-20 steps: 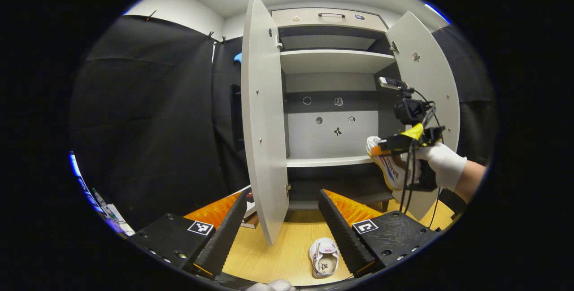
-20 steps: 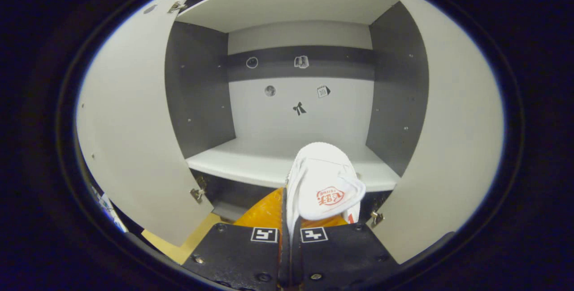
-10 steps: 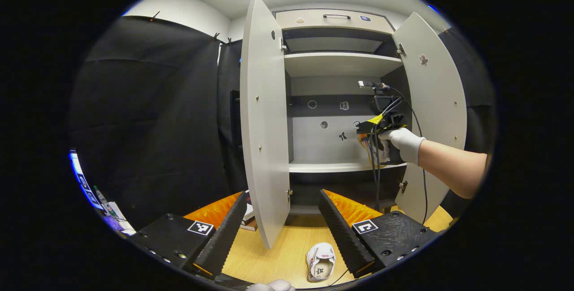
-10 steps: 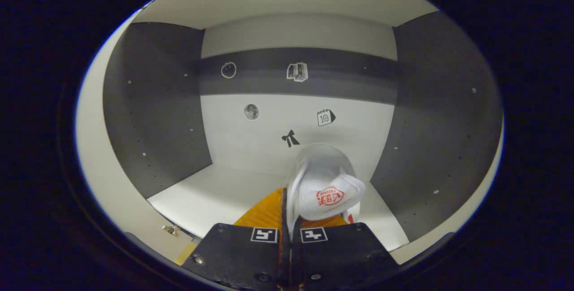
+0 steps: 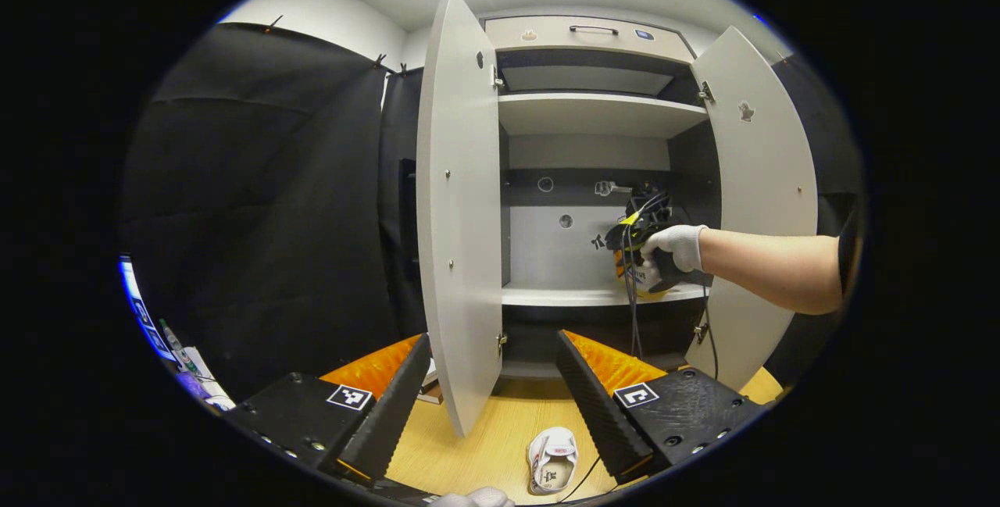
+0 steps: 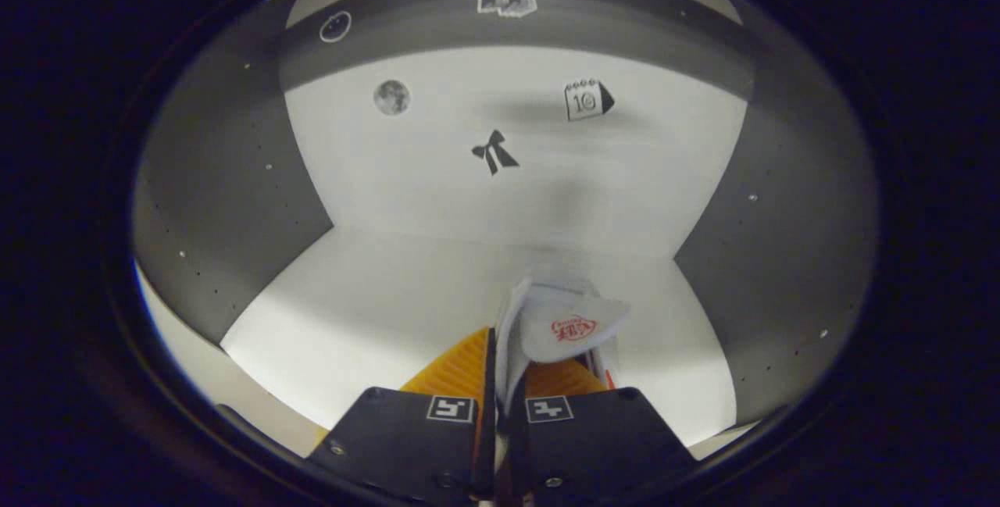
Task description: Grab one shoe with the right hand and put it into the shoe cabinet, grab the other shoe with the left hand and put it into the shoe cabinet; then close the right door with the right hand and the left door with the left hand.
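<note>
White shoe #1 [image 6: 558, 319]: clamped in right tool [image 6: 500, 370], both fingers pressed on its side wall, toe pointing fwd past the fingertips. Sits low over the middle shelf [image 6: 375, 312] inside the shoe cabinet [image 5: 594, 112], right-hand part, near back panel; contact w/ shelf can't be told.

Right tool, left gripper view [image 5: 637, 245]: held by a gloved hand [image 5: 678, 245], reaching deep into the cabinet just above the shelf; cables hang below it.

White shoe #2 [image 5: 551, 460]: lies on wooden tabletop [image 5: 484, 444] in front of cabinet, opening up, just inside the right finger of left tool [image 5: 492, 405], not touching either finger.

Left tool: jaws spread wide, holding nothing, above the tabletop, well back from cabinet.

Left door [image 5: 457, 218]: open, edge toward camera, lower corner between left tool's fingers in view.

Right door [image 5: 762, 194]: open, swung outward beside the forearm.
</note>
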`<state>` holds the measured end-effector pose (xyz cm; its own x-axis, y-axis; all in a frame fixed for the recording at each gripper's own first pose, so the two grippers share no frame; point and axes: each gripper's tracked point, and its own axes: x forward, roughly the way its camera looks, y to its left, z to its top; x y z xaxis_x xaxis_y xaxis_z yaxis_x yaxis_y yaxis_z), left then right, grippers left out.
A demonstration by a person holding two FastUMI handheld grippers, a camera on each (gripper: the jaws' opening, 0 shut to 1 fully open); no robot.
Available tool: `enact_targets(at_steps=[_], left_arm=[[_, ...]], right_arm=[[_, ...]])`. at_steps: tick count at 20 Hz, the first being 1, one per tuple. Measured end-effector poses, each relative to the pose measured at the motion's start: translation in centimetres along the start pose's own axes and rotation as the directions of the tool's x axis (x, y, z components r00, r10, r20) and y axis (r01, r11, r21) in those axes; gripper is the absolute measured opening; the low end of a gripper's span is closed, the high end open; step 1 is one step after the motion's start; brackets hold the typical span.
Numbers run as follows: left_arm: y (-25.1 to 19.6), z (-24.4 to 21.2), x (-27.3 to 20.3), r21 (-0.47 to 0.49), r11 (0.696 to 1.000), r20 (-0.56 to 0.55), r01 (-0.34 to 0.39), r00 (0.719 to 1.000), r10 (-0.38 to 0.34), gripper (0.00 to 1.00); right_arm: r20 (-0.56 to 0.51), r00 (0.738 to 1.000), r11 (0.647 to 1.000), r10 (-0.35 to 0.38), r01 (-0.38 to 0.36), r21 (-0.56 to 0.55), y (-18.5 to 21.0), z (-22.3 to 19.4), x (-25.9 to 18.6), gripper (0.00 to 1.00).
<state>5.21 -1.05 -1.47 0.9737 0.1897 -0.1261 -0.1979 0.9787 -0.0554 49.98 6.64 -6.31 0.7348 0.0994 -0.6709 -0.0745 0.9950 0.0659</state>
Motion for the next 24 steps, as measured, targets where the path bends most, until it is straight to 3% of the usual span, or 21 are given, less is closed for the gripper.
enact_targets(at_steps=[3,5,6,8,10,12,14,16,20,21,24], left_arm=[[0.6,0.4,0.0,0.016,1.0,0.013,-0.007,1.0,0.007,0.97],[1.0,0.5,-0.1,0.018,1.0,0.017,-0.009,1.0,0.009,0.96],[1.3,0.5,-0.2,0.019,1.0,0.017,-0.011,1.0,0.011,0.96],[1.7,0.6,-0.4,0.011,1.0,0.017,-0.009,1.0,0.008,0.96],[2.1,0.8,-0.6,0.01,1.0,0.027,-0.004,1.0,0.004,0.96],[2.5,0.9,-0.7,0.022,1.0,0.039,0.001,0.999,-0.001,0.96],[2.8,0.8,-0.7,0.033,0.999,0.042,0.01,0.999,-0.011,0.96],[2.8,0.8,-0.6,0.041,0.999,0.052,0.029,0.998,-0.031,0.96],[2.3,-0.4,-0.6,0.066,0.995,0.039,0.075,0.996,-0.078,0.96],[2.0,-0.6,-0.5,0.069,0.994,0.039,0.087,0.995,-0.09,1.0],[1.2,-1.0,-0.4,0.082,0.988,0.042,0.129,0.99,-0.132,0.96]], right_arm=[[-0.002,1.0,0.999,-0.027,0.027,-0.026,-0.3,0.2,-0.2,0.14],[0.042,0.999,1.0,-0.026,0.026,0.011,-0.1,0.7,-1.2,0.24],[0.073,0.997,0.999,-0.024,0.022,0.026,0.1,1.0,-2.2,0.44],[0.17,0.985,0.999,-0.02,0.011,0.051,0.2,2.0,-5.1,0.65],[0.262,0.965,0.999,-0.026,0.013,0.05,0.0,2.2,-8.3,0.71],[0.38,0.924,0.999,-0.047,0.035,0.036,-0.5,2.2,-12.4,0.88],[0.475,0.878,0.998,-0.062,0.059,0.021,-0.9,1.4,-16.6,0.9],[0.533,0.844,0.999,-0.051,0.052,0.013,-0.6,-0.8,-20.6,1.0],[0.629,0.774,0.996,-0.073,0.085,0.01,-1.7,-7.9,-27.4,1.0],[0.641,0.765,0.996,-0.069,0.083,0.008,-1.6,-10.1,-28.6,1.0],[0.658,0.751,0.997,-0.055,0.077,-0.005,-1.6,-17.1,-31.5,1.0]])
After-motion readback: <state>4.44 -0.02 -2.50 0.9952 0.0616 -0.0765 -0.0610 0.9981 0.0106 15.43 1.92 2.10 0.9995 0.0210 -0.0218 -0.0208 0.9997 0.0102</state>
